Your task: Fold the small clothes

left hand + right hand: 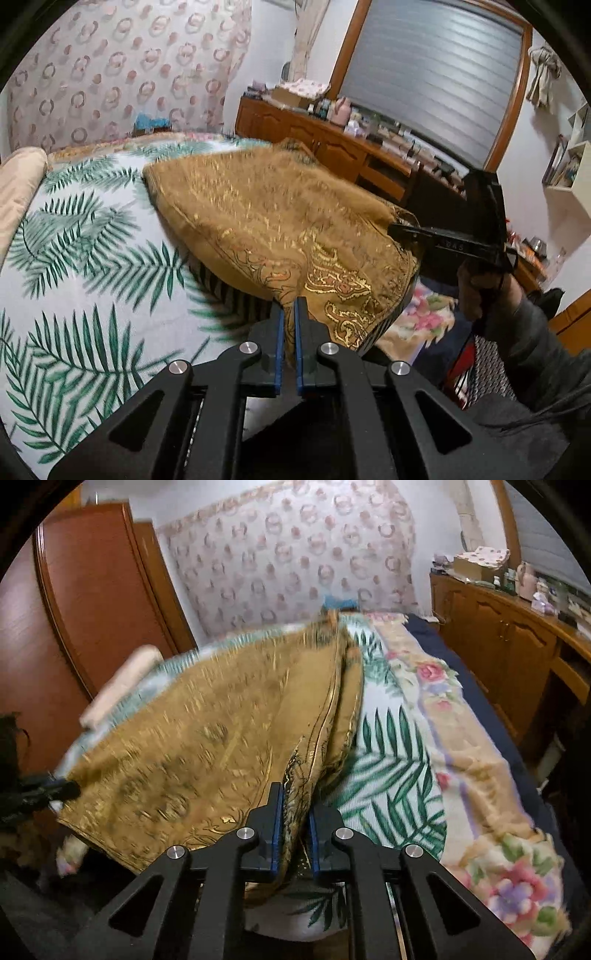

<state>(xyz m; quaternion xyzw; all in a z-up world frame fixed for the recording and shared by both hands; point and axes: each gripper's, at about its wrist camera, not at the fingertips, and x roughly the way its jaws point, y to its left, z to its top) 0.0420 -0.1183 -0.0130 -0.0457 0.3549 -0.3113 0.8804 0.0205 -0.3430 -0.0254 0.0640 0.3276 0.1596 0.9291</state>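
A golden-brown cloth with gold paisley print (266, 218) is lifted above the bed and stretched between both grippers. My left gripper (290, 306) is shut on its near corner. My right gripper (295, 797) is shut on another corner of the same cloth (207, 738); in the left wrist view the right gripper (399, 229) holds the cloth at its right edge. In the right wrist view the left gripper (68, 788) shows at the cloth's left edge. The cloth is blurred and hangs in a fold along its right side.
The bed is covered by a white sheet with green palm leaves (74, 258) and a floral blanket (491, 775) along its side. A rolled beige pillow (122, 679) lies at the head. A wooden sideboard (517, 646) with clutter stands beside the bed, a wardrobe (74, 609) on the other side.
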